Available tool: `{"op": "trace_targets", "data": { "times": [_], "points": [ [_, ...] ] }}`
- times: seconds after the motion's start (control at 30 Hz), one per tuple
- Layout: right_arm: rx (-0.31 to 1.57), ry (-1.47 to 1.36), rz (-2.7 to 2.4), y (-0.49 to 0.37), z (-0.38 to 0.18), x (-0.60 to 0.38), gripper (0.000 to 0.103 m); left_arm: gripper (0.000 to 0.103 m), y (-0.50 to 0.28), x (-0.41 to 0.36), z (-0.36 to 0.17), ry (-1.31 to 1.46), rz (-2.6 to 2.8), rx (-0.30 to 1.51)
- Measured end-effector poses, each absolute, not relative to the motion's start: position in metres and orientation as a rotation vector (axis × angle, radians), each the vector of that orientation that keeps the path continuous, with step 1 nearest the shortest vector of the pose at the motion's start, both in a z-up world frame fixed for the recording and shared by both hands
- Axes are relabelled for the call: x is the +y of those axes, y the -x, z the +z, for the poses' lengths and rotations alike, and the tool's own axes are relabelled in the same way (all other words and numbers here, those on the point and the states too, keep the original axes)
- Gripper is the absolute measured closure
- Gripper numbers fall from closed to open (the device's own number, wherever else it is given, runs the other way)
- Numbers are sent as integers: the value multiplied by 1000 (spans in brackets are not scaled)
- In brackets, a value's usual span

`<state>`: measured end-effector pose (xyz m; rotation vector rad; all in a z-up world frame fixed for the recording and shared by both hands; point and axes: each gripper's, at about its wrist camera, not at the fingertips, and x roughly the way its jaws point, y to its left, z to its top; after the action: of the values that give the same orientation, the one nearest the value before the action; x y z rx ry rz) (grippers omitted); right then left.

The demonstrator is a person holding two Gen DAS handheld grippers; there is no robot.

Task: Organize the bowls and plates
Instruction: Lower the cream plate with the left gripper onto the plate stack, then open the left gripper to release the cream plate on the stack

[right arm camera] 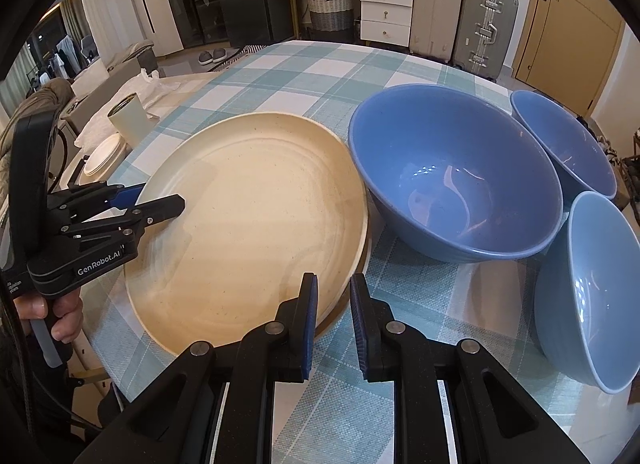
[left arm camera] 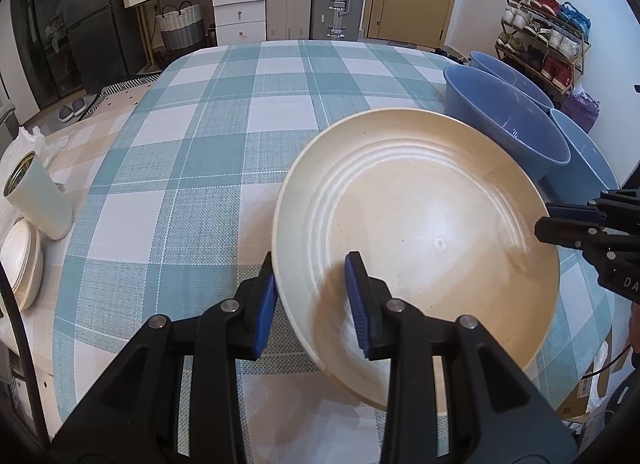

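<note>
Checked tablecloth (left arm camera: pixel 208 168), left tool (left arm camera: pixel 312 296) straddling cream plate (left arm camera: pixel 420 224) rim, right tool (right arm camera: pixel 334 320) apart beside it

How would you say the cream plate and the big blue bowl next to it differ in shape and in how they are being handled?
The cream plate is wide and shallow with faint concentric ridges; the big blue bowl is deep with steep walls. The left gripper has its fingers on either side of the plate's rim, and the right gripper is at its opposite edge; nothing touches the bowl. The plate is speckled cream, the bowl glossy blue. Both are empty on the checked tablecloth.
</note>
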<state>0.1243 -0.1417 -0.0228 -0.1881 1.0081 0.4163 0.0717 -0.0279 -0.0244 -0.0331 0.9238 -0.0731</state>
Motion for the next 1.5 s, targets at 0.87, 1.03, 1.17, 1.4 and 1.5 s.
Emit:
{"op": "trace_targets", "data": {
  "times": [0.87, 1.03, 1.17, 1.4, 1.5],
  "points": [
    [994, 279, 371, -119, -37, -133, 86, 73, -71, -41, -36, -67, -32, 914],
    [993, 289, 367, -120, -39, -133, 86, 73, -71, -42, -37, -78, -28, 912],
    [988, 295, 364, -119, -40, -133, 86, 73, -71, -42, -37, -82, -30, 913],
    [996, 272, 370, -119, -40, -136, 84, 73, -72, -40, -36, -59, -41, 931],
    [1002, 257, 378, -119, -37, -136, 80, 68, -71, -39, -34, -50, -55, 940]
  ]
}}
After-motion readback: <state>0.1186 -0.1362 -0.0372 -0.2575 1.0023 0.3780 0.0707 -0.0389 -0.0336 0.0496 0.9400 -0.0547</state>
